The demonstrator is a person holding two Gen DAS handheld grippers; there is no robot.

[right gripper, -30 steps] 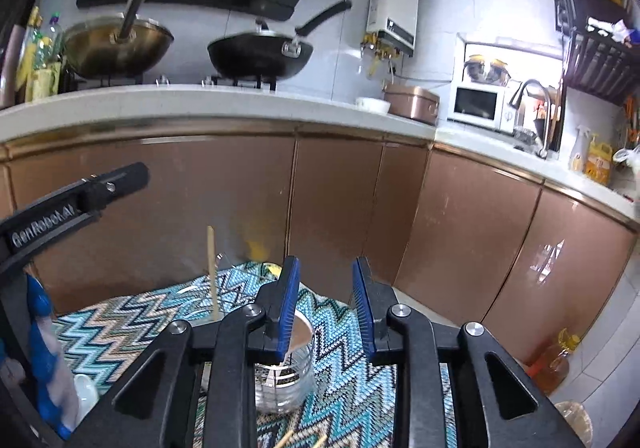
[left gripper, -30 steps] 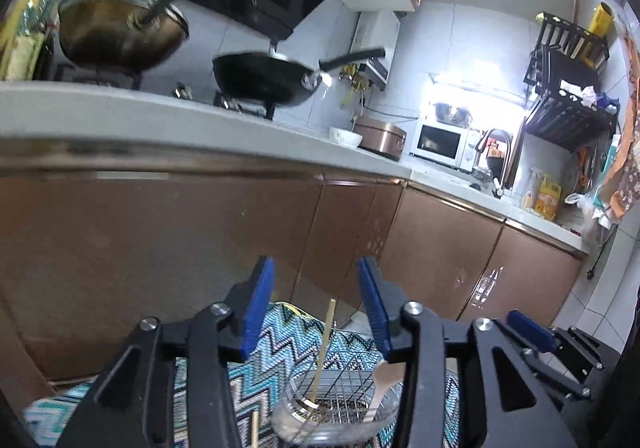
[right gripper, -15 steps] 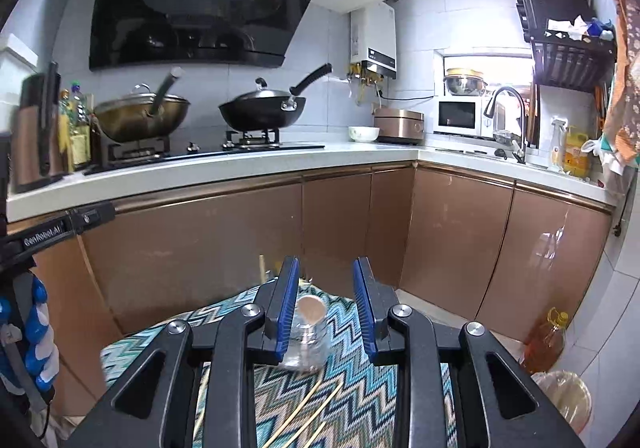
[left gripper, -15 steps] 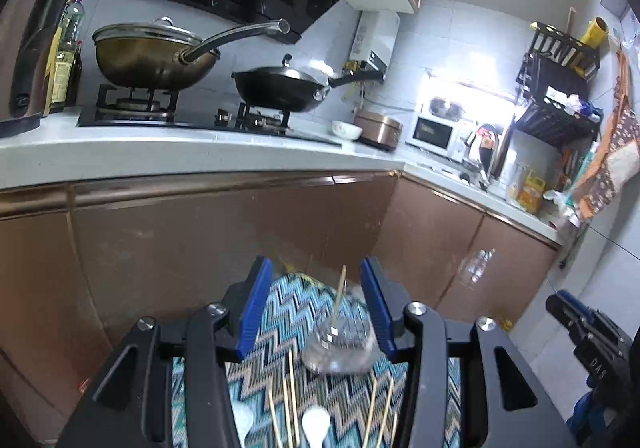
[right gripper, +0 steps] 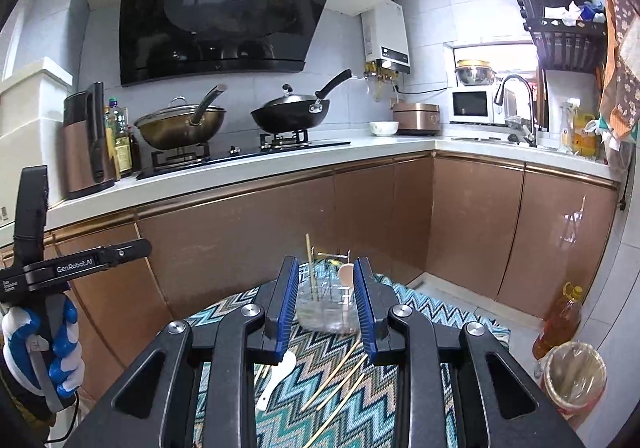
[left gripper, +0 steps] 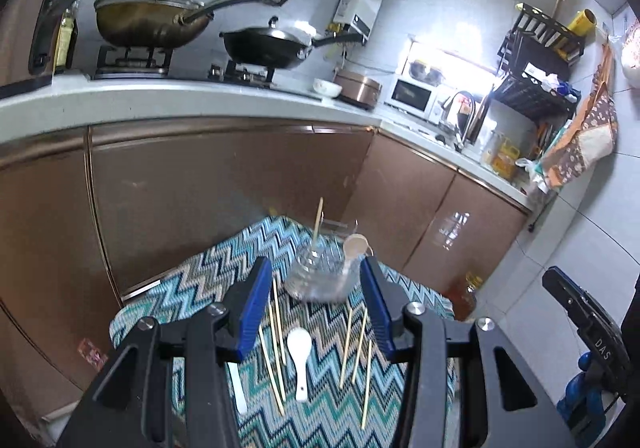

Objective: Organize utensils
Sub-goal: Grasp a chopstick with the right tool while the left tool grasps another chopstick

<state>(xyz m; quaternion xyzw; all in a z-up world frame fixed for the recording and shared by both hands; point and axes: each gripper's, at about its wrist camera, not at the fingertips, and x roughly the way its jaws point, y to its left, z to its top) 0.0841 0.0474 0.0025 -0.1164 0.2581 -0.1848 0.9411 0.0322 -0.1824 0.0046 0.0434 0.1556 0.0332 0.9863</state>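
So both sets of fingers are empty here. The left gripper point(left gripper: 316, 308) has its blue fingers point(left gripper: 252, 308) spread fairly wide with nothing between them, just the zigzag cloth point(left gripper: 200, 288) underneath. The right gripper point(right gripper: 326, 304) is narrower but still parted, not pinching anything; the glass jar point(right gripper: 326, 308) only looks framed between the pads because it sits further out on the cloth.

Moving outward in the left wrist view: the jar point(left gripper: 320, 272) stands at about 12 o'clock from the left fingers, upright, with one chopstick point(left gripper: 317, 224) sticking up in it and a wooden spoon point(left gripper: 355, 246) leaning at its right rim. Loose on the cloth closer in: a white ceramic spoon point(left gripper: 301, 360) at roughly 6 o'clock from the jar, a group of chopsticks point(left gripper: 274, 344) at 7 o'clock and another group point(left gripper: 358, 344) at 5 o'clock.

Further back there's the brown cabinet front and the bench point(right gripper: 280, 164) with two woks on the hob. The gloved hand point(right gripper: 44, 352) holding the left gripper shows at 8 o'clock in the right wrist view.
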